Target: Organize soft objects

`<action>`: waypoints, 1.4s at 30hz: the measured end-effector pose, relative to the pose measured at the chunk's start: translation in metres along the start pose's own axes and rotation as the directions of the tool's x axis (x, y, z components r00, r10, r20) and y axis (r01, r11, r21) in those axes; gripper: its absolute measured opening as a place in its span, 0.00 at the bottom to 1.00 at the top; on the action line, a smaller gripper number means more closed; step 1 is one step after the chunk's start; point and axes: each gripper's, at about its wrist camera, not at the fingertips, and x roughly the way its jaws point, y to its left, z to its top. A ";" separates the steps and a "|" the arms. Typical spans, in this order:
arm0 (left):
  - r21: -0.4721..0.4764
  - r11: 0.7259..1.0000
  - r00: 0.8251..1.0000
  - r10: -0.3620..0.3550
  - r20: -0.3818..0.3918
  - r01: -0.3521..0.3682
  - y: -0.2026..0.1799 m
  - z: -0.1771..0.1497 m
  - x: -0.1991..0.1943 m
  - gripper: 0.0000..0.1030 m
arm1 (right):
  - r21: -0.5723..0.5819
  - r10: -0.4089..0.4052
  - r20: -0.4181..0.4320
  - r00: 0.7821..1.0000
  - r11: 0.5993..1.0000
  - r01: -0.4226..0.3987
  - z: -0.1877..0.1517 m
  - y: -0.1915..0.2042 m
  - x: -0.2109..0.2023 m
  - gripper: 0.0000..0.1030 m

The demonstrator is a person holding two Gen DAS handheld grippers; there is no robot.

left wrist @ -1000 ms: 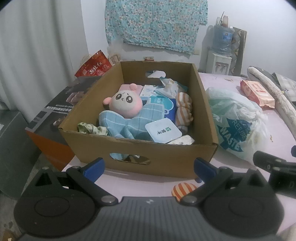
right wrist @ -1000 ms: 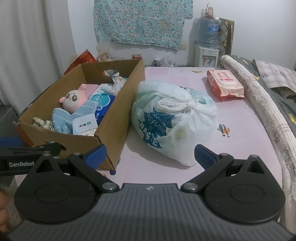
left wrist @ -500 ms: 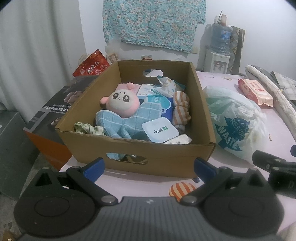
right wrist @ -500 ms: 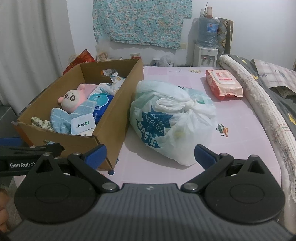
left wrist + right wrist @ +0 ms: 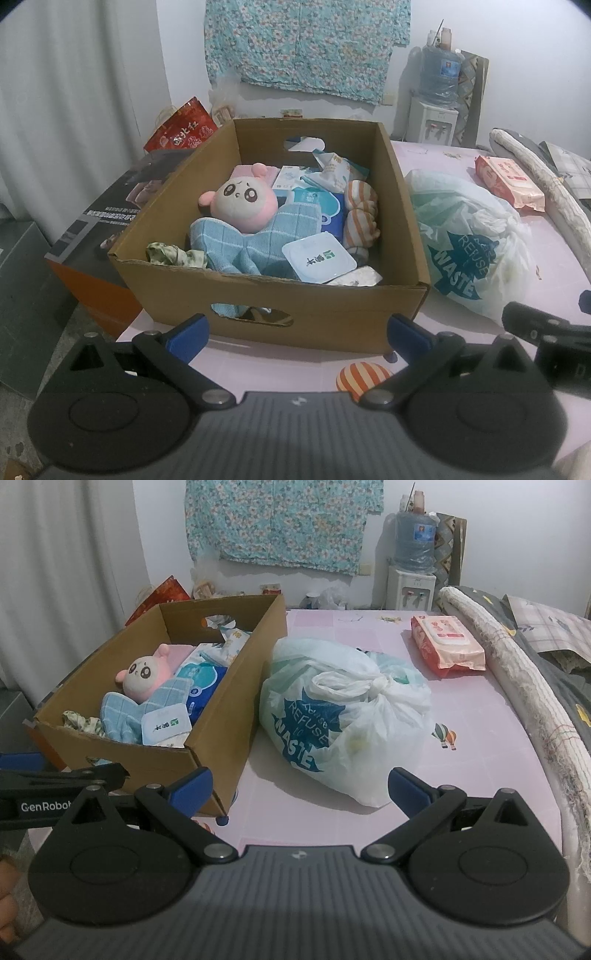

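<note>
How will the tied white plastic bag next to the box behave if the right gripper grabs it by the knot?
The plastic bag looks thin and crinkled, so it will probably sag and swing rather than hold shape. Its bulging, soft contents suggest light weight for its size. The knot looks like the firmest grip point; the film elsewhere is likely slippery.

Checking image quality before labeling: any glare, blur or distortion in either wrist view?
Left wrist: dim, bluish indoor light, strong fisheye bending with dark corners, box sharp, no blur, slight glare on the foil pack. Right wrist: same soft light, faint shadow under the bag, mild sheen on its plastic, edges bent.
</note>
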 end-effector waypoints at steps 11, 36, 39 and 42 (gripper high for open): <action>0.001 1.000 1.000 -0.004 -0.007 0.004 0.000 -0.001 0.002 1.00 | -0.002 0.006 -0.014 1.000 1.000 -0.006 -0.001 0.000 0.002 0.99; 0.000 1.000 1.000 -0.002 -0.012 0.002 0.006 -0.001 0.006 1.00 | -0.024 0.010 -0.027 1.000 1.000 -0.011 -0.001 0.004 0.005 0.99; -0.001 1.000 1.000 -0.002 -0.012 0.002 0.006 -0.001 0.006 1.00 | -0.022 0.012 -0.025 1.000 1.000 -0.013 -0.001 0.004 0.005 0.99; 0.000 1.000 1.000 -0.001 -0.012 0.001 0.006 -0.001 0.006 1.00 | -0.021 0.014 -0.026 1.000 1.000 -0.015 0.000 0.003 0.006 0.99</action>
